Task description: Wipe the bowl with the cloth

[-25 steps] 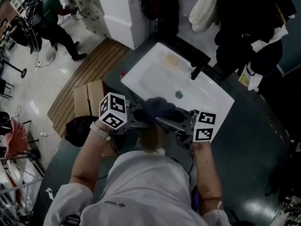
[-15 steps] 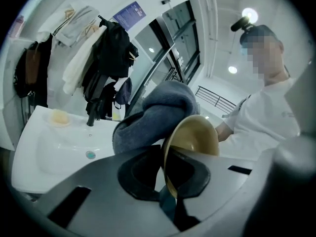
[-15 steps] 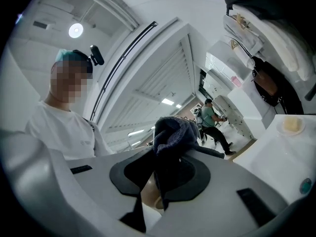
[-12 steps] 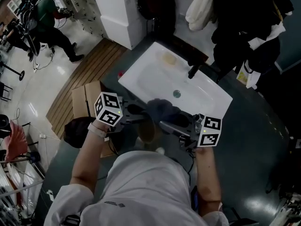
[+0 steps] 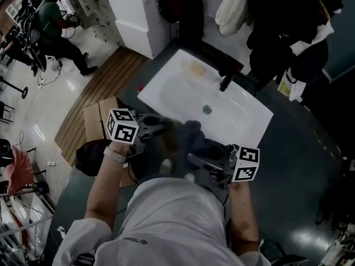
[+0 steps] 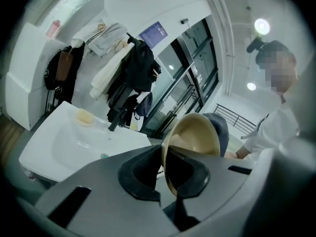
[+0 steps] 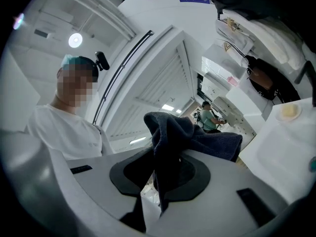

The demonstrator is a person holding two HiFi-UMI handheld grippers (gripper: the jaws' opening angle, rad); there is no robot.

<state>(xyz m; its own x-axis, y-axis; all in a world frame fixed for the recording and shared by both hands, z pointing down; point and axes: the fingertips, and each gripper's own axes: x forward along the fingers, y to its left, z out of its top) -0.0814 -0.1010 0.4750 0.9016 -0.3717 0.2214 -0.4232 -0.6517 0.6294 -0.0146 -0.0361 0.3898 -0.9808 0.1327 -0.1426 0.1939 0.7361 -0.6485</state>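
Observation:
A tan bowl [image 6: 193,141] is tilted on its side, and my left gripper [image 6: 165,168] is shut on its rim. In the head view the bowl [image 5: 168,147] is a blur in front of my chest, right of the left gripper [image 5: 162,131]. A dark blue-grey cloth [image 7: 173,132] is bunched up, with my right gripper [image 7: 161,174] shut on it. The cloth [image 5: 198,141] hangs just right of the bowl, above the right gripper [image 5: 192,159]. In the left gripper view the cloth [image 6: 223,126] shows behind the bowl's far rim.
A white sink [image 5: 177,90] with a dark faucet [image 5: 224,82] and a yellow soap bar [image 5: 195,68] lies just ahead. A cardboard box [image 5: 97,115] sits to the left on the floor. Dark clothing [image 5: 288,21] hangs at the back right. A person [image 5: 52,24] stands far left.
Both grippers have drawn apart: the left with the bowl moved left and up, the right with the cloth moved down and right. The view has shifted slightly toward the sink.

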